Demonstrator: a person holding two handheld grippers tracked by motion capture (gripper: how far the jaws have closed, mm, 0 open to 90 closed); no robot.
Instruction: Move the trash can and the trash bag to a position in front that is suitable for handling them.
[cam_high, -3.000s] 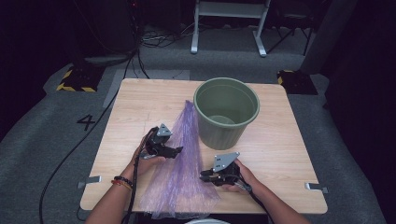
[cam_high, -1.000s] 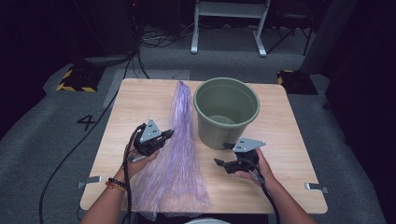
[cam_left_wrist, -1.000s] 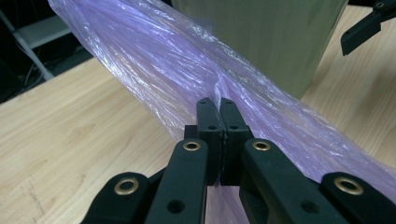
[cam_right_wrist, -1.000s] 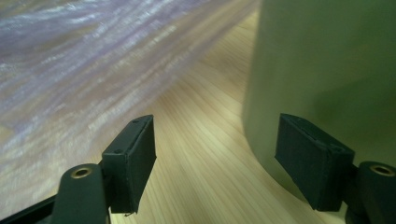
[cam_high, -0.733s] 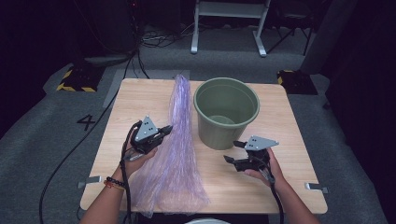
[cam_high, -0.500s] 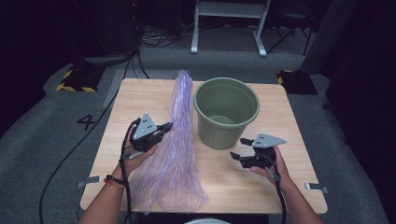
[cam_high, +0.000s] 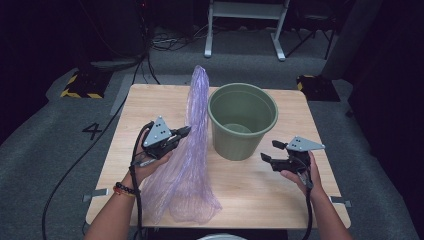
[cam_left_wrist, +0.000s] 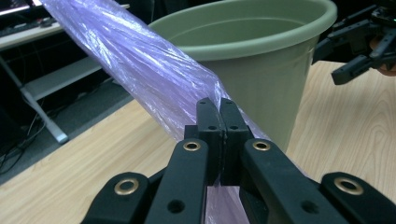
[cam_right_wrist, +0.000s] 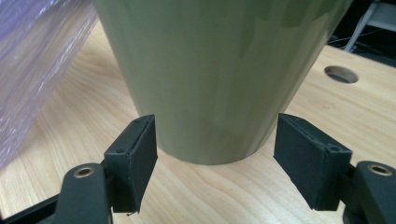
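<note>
A crinkled, see-through purple bag (cam_high: 187, 150) stretches long across the counter (cam_high: 250, 190), pinched by the left gripper (cam_high: 184, 132). Just beside it stands a green bucket (cam_high: 242, 120). The right gripper (cam_high: 269, 151) gapes empty near the bucket's base.

I see my two bare forearms coming in from the bottom of the high view. The left wrist wears a dark beaded bracelet (cam_high: 123, 189) with a thin red-orange band beside it. The left hand-held gripper (cam_high: 181, 132) is black, topped by a grey three-cornered plate dotted with small holes, and a black cable trails from it. The right hand-held gripper (cam_high: 272, 153) matches it (same plate, same cable). Up close, the jaw arms are glossy black with brass-ringed rivets, and the pads are matte black blocks.
</note>
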